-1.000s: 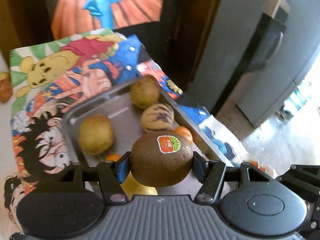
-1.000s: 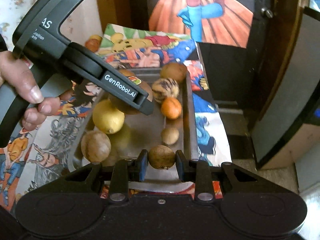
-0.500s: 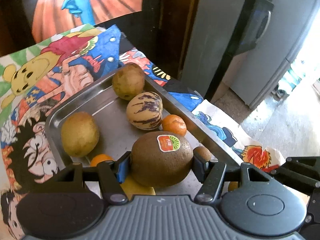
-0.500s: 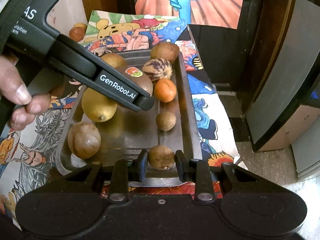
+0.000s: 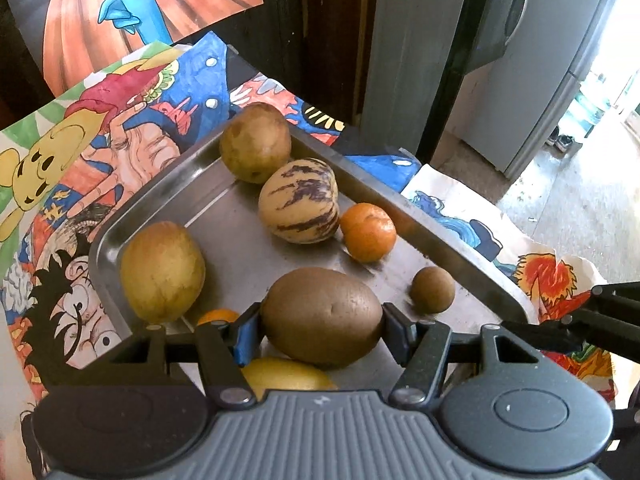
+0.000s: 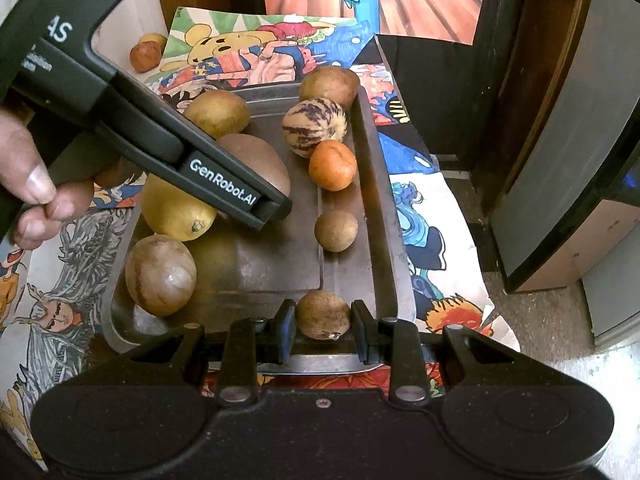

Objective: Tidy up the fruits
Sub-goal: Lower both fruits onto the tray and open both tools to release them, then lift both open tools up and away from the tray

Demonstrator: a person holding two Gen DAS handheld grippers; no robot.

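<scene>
Left tool grips a large brown fruit over the metal tray. Right tool clamps a small brown fruit at the tray's 6 o'clock edge; only the right view shows two fruits off-tray at 11 o'clock.

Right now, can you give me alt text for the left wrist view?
The left gripper clamps a large brown oval kiwi over a steel tray that holds a purple-striped cream melon, an orange mandarin and other fruits, on cartoon-printed paper.
</scene>
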